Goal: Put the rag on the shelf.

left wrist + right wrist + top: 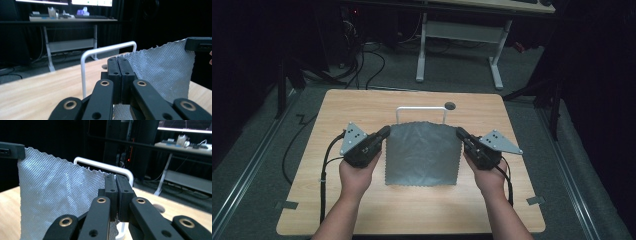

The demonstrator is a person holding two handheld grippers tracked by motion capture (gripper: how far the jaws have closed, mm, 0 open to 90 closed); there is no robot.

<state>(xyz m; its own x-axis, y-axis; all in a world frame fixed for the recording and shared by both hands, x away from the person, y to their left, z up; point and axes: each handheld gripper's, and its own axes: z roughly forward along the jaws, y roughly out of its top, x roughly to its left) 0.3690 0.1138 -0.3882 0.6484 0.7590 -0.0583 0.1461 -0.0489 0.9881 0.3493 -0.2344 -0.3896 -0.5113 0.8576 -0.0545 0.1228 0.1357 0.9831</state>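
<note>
A grey woven cloth (423, 154) with zigzag edges hangs stretched between my two grippers above the wooden table (362, 107). My left gripper (384, 133) is shut on the cloth's upper left corner, and my right gripper (460, 133) is shut on its upper right corner. In the left gripper view the closed jaws pinch the cloth (162, 70) at its edge, with the right gripper's jaw (198, 43) holding the far corner. The right gripper view shows the cloth (57, 195) spread to the left. A white wire rack (421, 111) stands just behind the cloth's top edge.
A dark round hole (450, 105) sits in the tabletop behind the rack's right end. Beyond the table stands a white-legged desk (459, 45), with cables on the grey floor. The desk in the left gripper view (70, 18) carries a keyboard and monitors.
</note>
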